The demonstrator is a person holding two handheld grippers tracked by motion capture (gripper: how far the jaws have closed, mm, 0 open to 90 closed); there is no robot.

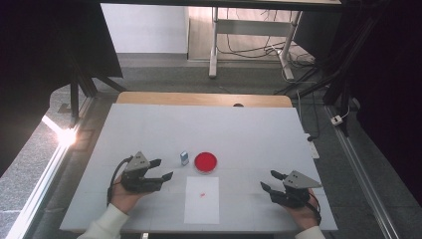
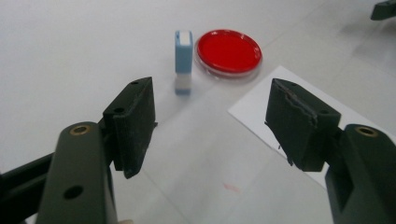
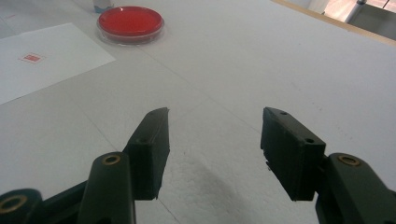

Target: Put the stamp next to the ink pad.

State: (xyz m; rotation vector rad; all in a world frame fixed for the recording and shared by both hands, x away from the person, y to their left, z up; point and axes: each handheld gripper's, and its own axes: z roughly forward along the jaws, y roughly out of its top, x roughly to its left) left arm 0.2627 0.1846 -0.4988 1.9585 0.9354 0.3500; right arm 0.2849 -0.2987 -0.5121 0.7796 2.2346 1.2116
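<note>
Both grippers empty, jaws apart; left gripper point(image 1: 161, 170) facing upright blue stamp point(image 2: 183, 62) beside red dish point(image 2: 228, 50); best gripped squarely, kept vertical.

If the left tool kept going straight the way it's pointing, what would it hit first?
Most likely the small blue and white block standing upright ahead of the open left tool, with the red dish just beside it. Depth is hard to judge.

Round red-filled clear petri dish point(image 1: 205, 162) = landmark. Small upright blue-white stamp block point(image 1: 184, 158) just beside it, flat white paper sheet point(image 1: 201, 200) near it; rest of table w/ free room.
</note>
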